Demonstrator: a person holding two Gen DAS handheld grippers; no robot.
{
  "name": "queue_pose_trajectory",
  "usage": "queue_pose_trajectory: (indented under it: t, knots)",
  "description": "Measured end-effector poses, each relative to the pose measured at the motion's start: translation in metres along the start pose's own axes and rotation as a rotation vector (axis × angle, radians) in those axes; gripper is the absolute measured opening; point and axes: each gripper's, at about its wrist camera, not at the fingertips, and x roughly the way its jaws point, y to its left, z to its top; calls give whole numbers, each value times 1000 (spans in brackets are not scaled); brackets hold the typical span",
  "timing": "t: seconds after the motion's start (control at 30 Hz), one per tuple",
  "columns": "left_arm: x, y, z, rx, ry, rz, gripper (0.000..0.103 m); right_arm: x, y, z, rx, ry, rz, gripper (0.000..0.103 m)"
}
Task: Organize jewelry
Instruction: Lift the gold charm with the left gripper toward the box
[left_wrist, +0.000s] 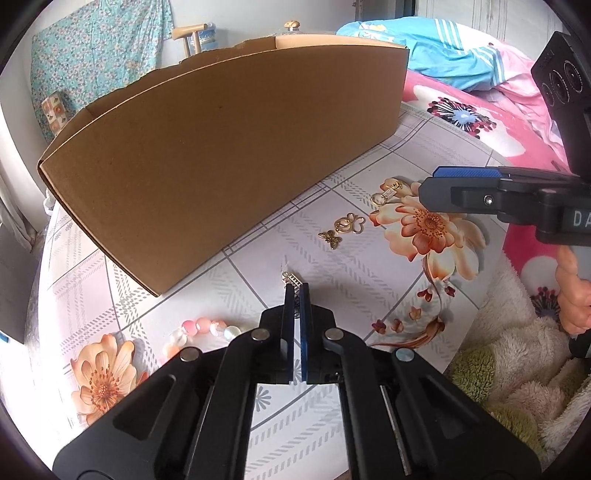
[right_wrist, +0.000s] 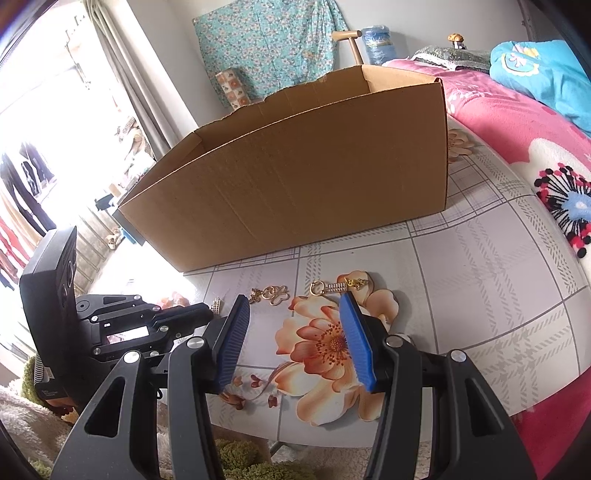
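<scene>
— What's the surface like?

— Floral, grid-patterned tablecloth (left_wrist: 332, 236) over a table beside a pink bed, with an open cardboard box (left_wrist: 221, 155) standing on it. I'm looking along both grippers.

— Where's the jewelry against your jaws?

— My left gripper (left_wrist: 295, 291) has its jaws closed together. A small silver ladder-like charm (left_wrist: 291, 278) sticks out right at the fingertips, and a bit of it shows between the pads, so I read it as pinched there. From the right wrist view the same charm (right_wrist: 217, 305) sits at that gripper's tip. My right gripper (right_wrist: 293, 306) stands about half open with nothing between its blue pads; it hovers over the printed orange flower, and the gold pieces lie just beyond its tips.

— Count them for me.

— One silver charm at the left jaws. One gold ring with a little spring and chain (left_wrist: 386, 194), lying near the right gripper's tip. One cluster of gold pendants (left_wrist: 343, 227) between the two grippers: a butterfly, a round piece and a heart outline, touching one another. One bracelet of pink and milky beads (left_wrist: 201, 330), partly hidden behind the left gripper's linkage. One box.

— How does the charm look?

— Tiny, pale metal, ribbed like rungs, on a thin hook.
</scene>
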Motion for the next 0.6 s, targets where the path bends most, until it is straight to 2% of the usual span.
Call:
queue_pose_trajectory:
  t: [0.17,0.4,0.47,0.6]
  knots:
    - [-16,3,5,-27,-60,-27,0,-3,-2,0,5,-6,-10,50]
    - [-46,11,20,-104,-185,-110,0,-7,-4,-1,14,-15,-22,50]
    - [-46,10,23,-115,-196,-137,0,-9,-4,-2,12,-17,-24,50]
    - [-35,4,21,-122,-171,-144,0,-9,-4,-5,6,-1,-43,50]
